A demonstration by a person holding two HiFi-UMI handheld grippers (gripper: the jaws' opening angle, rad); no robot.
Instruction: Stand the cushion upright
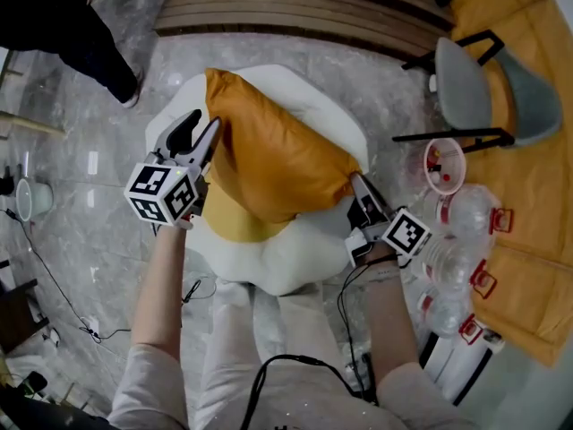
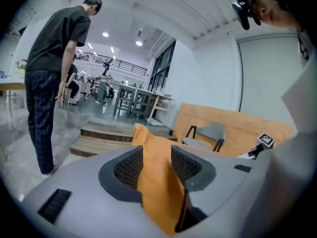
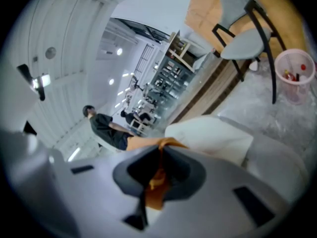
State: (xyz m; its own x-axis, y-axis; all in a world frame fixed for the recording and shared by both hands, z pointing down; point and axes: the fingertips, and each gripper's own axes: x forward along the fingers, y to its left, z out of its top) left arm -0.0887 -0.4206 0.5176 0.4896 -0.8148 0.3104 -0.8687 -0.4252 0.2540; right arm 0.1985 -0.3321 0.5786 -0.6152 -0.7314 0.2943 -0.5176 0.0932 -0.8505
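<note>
While both bare forearms reach forward from the bottom of the head view, the two hand-held grippers sit at opposite ends of the single orange fabric cushion [image 1: 269,155]. The left forearm [image 1: 166,276] runs nearly straight up the picture, and the left gripper [image 1: 204,120] stands at the cushion's left edge with its marker cube turned towards the camera. Its jaws stand apart; a fold of the orange fabric runs between them from tips to throat, lying loose rather than squeezed. The right forearm [image 1: 394,321] angles in from the lower right, and the right gripper [image 1: 358,183] points at the cushion's right corner. Its jaws are almost together, pinching a small bunch of that corner.

The cushion rests on one white rounded padded seat [image 1: 295,253], raised off it and leaning, with its broad face towards the camera.

Around them stand one grey chair with a black frame [image 1: 466,88], one pink-rimmed clear tub [image 1: 445,182] and a cluster of clear plastic containers with red clasps [image 1: 466,213], too overlapped to count. One other person in dark clothes [image 1: 81,25] stands at the upper left, beside one slatted wooden step [image 1: 295,7].
</note>
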